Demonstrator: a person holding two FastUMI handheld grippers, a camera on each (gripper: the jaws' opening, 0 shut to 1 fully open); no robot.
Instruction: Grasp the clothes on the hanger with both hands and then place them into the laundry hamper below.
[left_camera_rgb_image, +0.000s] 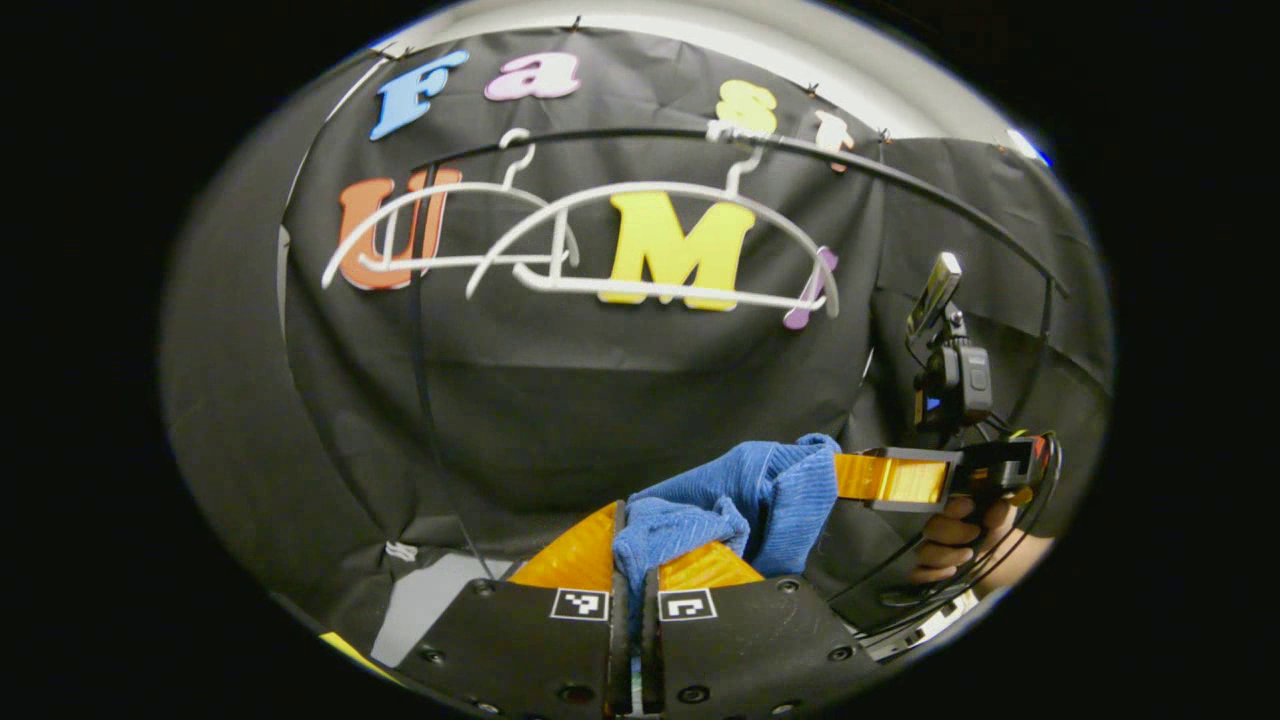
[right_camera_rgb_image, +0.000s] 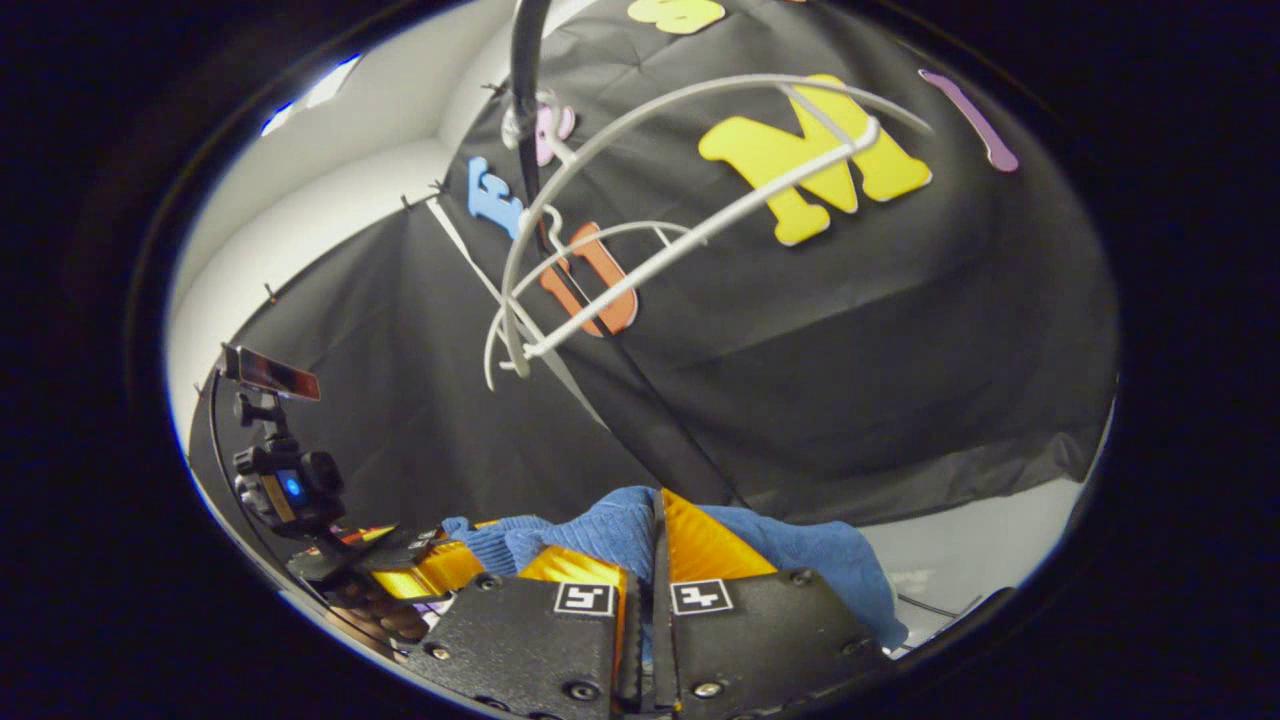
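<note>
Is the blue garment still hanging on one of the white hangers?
No, both white hangers hang bare on the rail, and the blue garment is held below by both grippers.

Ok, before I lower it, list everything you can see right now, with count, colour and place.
Blue garment: one, blue ribbed knit, off the hangers, bunched low between both grippers.
Hangers: two, white, bare, hanging on the rail above.
Rail: one, dark, running across the top in front of the booth wall.
Booth wall: black cloth behind the hangers.
Left gripper: one, bottom of the left gripper view, both fingers pressed on the blue garment.
Right gripper: one, bottom of the right gripper view, both fingers closed on the blue garment.
Hand: one, holding the right gripper's handle, at right in the left gripper view.
</note>
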